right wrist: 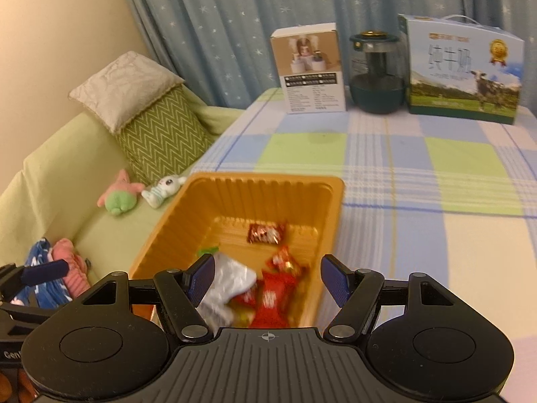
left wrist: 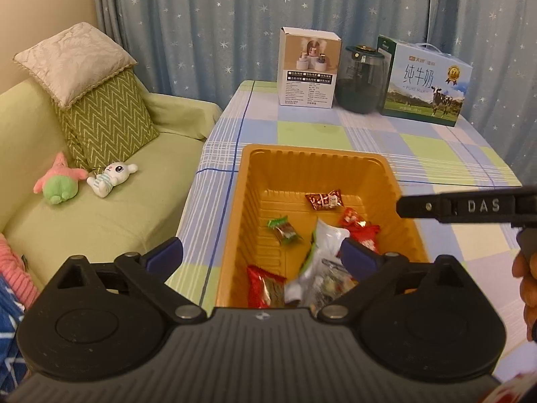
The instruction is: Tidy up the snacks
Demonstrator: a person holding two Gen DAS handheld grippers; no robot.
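Here's the ribbed orange plastic tray at the near left edge of the worktop, and the snacks are all inside it. A dark red sweet wrapper lies toward the far wall of the tray. A green-ended sweet sits on the left. Bright red packets crowd the right. A white crinkled pouch sprawls through the middle, and a red foil packet rests at the near end.

The left gripper hangs over the tray's near end, fingers spread wide and released, nothing between them. The right gripper hovers above the same tray, fingers also apart and free, the pouch and red packets blurred below them.

The worktop wears a blue, green and white checked cloth. Along its far edge stand a white product box, a dark green glass jar with a lid just beside it, and a blue milk carton case with a handle. Star-dotted blue curtains hang behind.

Left of the worktop, a pale green sofa holds two cushions, a pink-and-green plush toy and a white bunny plush.
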